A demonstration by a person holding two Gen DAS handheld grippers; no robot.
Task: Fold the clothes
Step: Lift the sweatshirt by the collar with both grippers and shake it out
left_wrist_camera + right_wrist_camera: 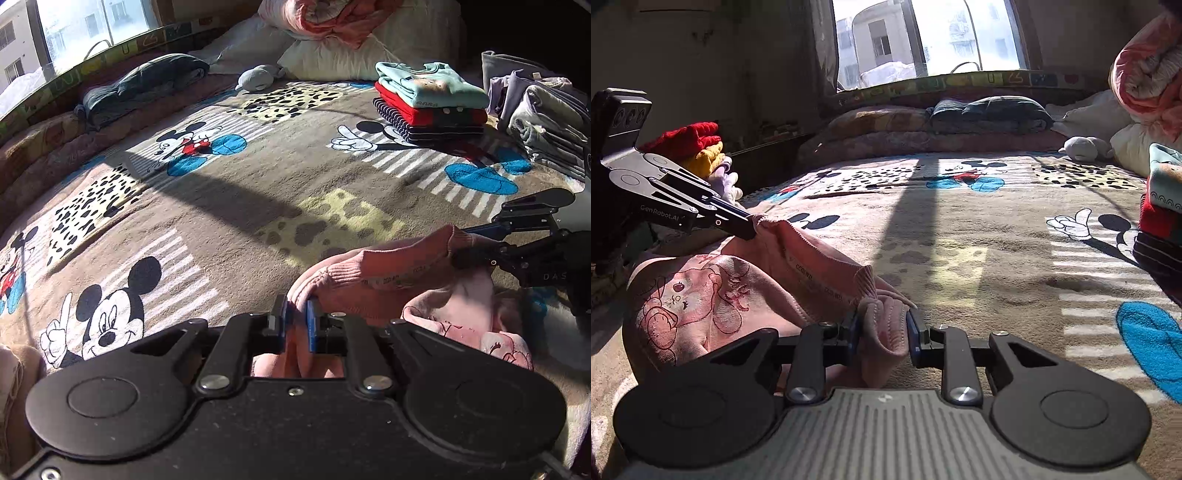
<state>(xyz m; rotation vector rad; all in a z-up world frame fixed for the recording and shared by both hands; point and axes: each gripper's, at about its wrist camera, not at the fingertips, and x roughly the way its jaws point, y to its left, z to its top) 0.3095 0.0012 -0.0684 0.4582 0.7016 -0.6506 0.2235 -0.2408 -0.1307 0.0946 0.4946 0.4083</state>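
left gripper (296,319) has its blue pads pinched tight on the ribbed edge of the pink garment (384,288), fabric squeezed between them and spilling down behind the jaws. right gripper (882,328) is clamped on a bunched fold of the same garment, its pads set wider with a thick wad of cloth between them. the neckline band with its printed tape runs stretched between the two grips, each gripper showing in the other's camera at the far end of that band. the rest of the garment sags in a heap below, cartoon print facing up, resting on the near edge of the mickey mouse blanket (229,192) that covers the bed. out on the blanket to the right, a folded stack (430,105): mint top over red over navy stripes, and just beside it a second pile of grey and lilac clothes (543,118). a small grey plush toy (258,77) lies near the pillows (332,55), a dark rolled cloth (144,85) sits along the window side. in the right wrist view, red and yellow clothes (690,147) are piled behind the left gripper, and sunlight falls across the bed from the window (923,37)
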